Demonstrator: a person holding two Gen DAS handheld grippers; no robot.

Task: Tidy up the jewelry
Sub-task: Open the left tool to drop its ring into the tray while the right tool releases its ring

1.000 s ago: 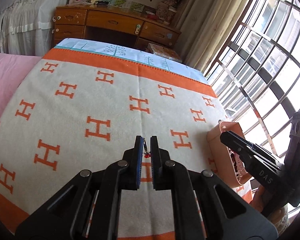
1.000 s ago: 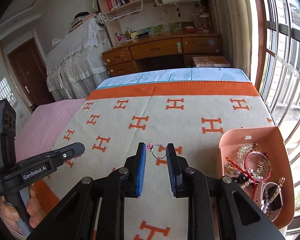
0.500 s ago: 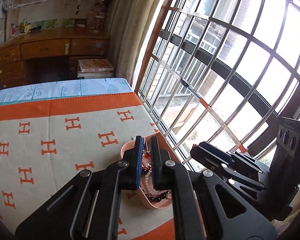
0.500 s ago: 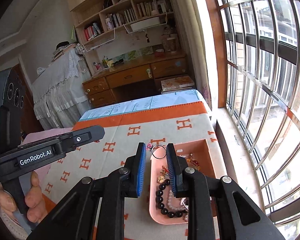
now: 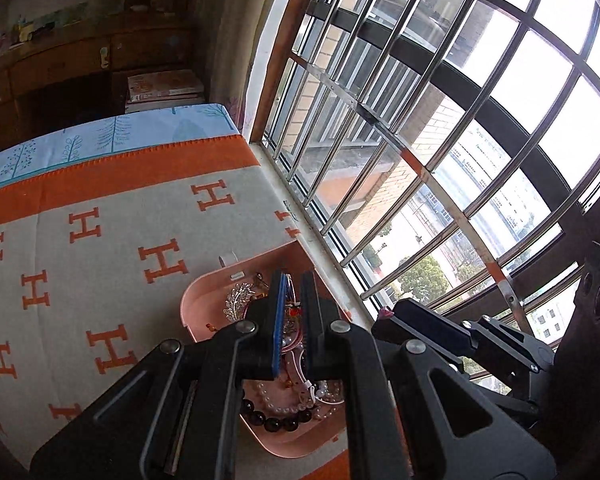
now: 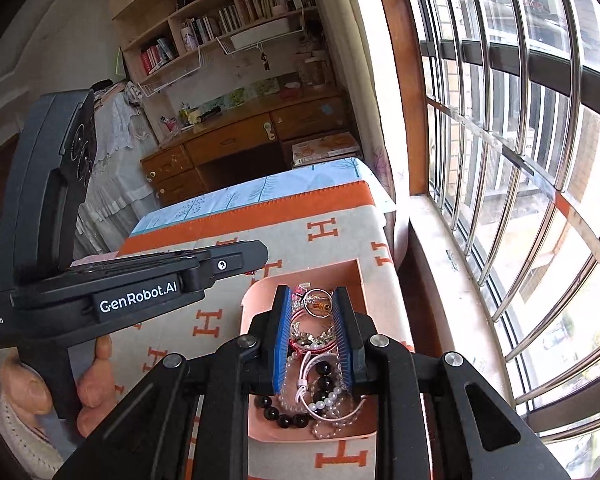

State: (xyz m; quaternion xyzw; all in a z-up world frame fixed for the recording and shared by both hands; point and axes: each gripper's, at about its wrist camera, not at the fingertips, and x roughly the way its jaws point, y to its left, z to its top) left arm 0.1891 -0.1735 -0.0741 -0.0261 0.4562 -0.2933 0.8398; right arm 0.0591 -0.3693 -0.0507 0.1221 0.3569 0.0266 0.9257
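A pink tray full of jewelry sits on the blanket by the window sill. My left gripper is over the tray, shut on a small earring with a red bead. My right gripper is also above the tray, shut on a silver ring with a small pink stone. Beaded bracelets, a red bangle and a silver leaf brooch lie in the tray. The right gripper's body shows at the right of the left wrist view.
The orange and white H-pattern blanket covers the bed. A barred window and its sill run along the right of the tray. A wooden desk and bookshelves stand at the far end.
Both grippers have swung right from the open blanket to above the pink tray, each still holding its piece. The tray now lies directly under the fingers.
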